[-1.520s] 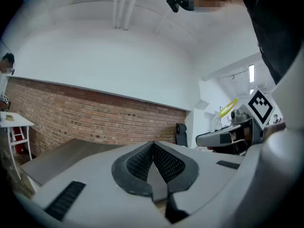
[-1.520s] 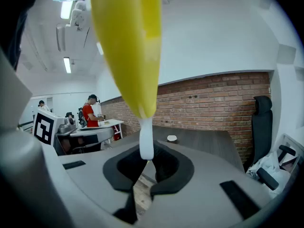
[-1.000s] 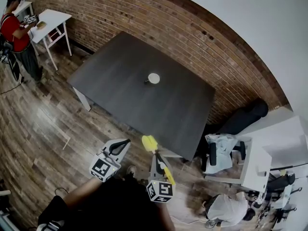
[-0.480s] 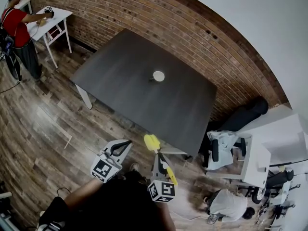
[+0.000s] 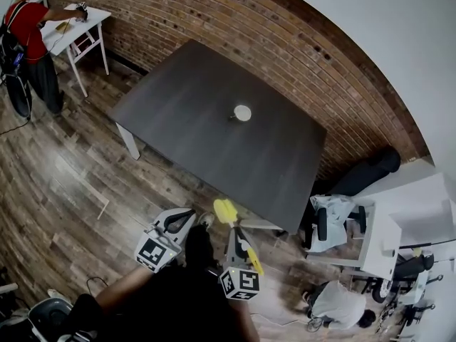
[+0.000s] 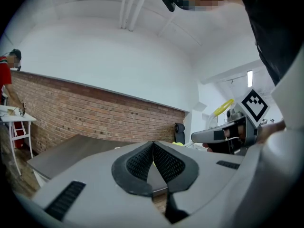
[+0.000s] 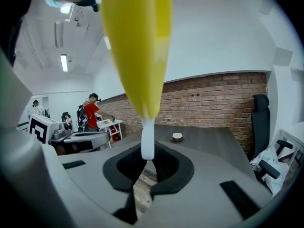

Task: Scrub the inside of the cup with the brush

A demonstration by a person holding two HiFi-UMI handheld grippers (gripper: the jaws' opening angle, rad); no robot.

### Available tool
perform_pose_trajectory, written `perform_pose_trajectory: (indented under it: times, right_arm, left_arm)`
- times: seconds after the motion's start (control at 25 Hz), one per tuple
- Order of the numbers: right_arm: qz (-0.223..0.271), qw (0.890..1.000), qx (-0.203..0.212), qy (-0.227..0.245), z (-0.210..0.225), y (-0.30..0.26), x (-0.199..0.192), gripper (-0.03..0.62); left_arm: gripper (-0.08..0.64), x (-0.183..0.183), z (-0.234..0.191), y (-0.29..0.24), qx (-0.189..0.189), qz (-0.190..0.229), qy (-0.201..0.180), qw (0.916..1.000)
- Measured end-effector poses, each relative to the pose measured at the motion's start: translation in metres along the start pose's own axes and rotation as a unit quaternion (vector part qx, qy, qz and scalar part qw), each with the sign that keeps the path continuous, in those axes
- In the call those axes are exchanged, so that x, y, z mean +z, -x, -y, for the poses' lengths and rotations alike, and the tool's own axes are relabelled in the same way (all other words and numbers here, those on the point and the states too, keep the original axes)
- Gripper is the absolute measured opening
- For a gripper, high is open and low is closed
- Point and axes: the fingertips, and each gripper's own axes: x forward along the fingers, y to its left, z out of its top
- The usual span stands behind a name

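A small white cup [image 5: 242, 112] stands alone near the middle of the dark table [image 5: 178, 120], far ahead of both grippers. It also shows small in the right gripper view as the cup [image 7: 176, 137] on the tabletop. My right gripper [image 5: 232, 232] is shut on the yellow brush [image 5: 224, 211], which points toward the table. Seen from that gripper, the brush [image 7: 137, 46] rises from the jaws, its white stem clamped between them. My left gripper [image 5: 187, 212] hangs beside it over the floor, its ribbed pads [image 6: 164, 163] pressed together with nothing between them.
Wooden floor [image 5: 64, 177] lies between me and the table. A brick wall [image 5: 235, 27] runs behind it. A person in red [image 5: 28, 34] stands at a white side table [image 5: 75, 23] at far left. Office chairs [image 5: 328, 223] and white desks [image 5: 402, 219] stand at right.
The table and cup have slid slightly right in the head view. Both grippers keep their places in the head view. The person in red has leaned over the white table.
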Motion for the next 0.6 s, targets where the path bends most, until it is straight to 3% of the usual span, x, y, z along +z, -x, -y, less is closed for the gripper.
perform_pose_trajectory:
  times: [0.28,0.6]
  right_arm:
    - [0.004,1.000,0.013,-0.003,0.009,-0.034,0.005,0.048]
    - [0.003,1.000,0.019,-0.009,0.047,-0.091,0.025,0.048]
  left_arm:
    - [0.034,-0.001,-0.023,-0.022,0.010,-0.005,0.000,0.9999]
    - [0.034,0.005,-0.056,-0.083,0.012,-0.014,0.001,0.9998]
